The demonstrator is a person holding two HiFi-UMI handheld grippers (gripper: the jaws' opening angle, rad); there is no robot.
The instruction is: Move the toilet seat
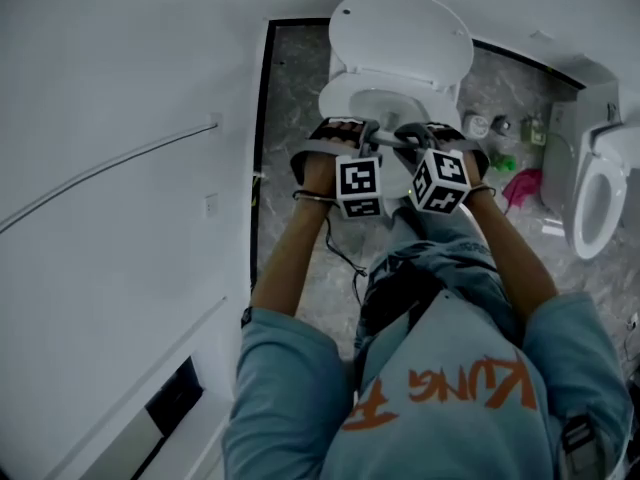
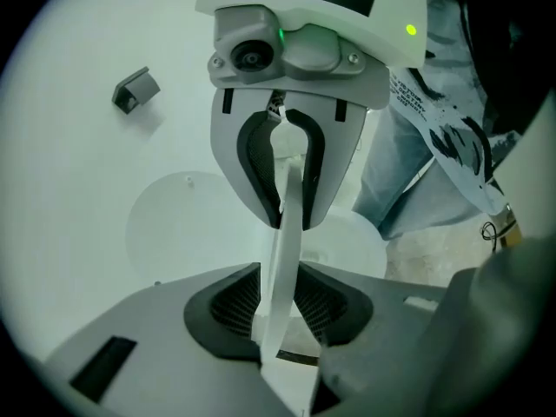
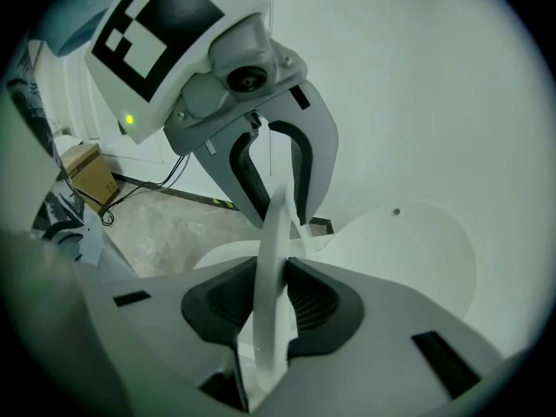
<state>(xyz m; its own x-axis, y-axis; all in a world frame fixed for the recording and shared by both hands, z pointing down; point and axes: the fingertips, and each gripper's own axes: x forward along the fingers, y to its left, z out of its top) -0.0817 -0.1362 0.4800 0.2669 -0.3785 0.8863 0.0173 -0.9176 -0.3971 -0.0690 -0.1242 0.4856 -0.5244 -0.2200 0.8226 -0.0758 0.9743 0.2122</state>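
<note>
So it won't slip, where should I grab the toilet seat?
Take the toilet seat by its thin front rim, from the front: it's a flat ring pivoting at the back by the raised lid; left gripper and right gripper both pinch that edge.

The left arm [image 1: 290, 258] and right arm [image 1: 515, 258] stretch forward and down side by side, with the left claw [image 2: 278, 311] and right claw [image 3: 269, 307] angled toward each other, tips close, each clamped on the thin rim of the toilet seat [image 2: 288, 224].
</note>
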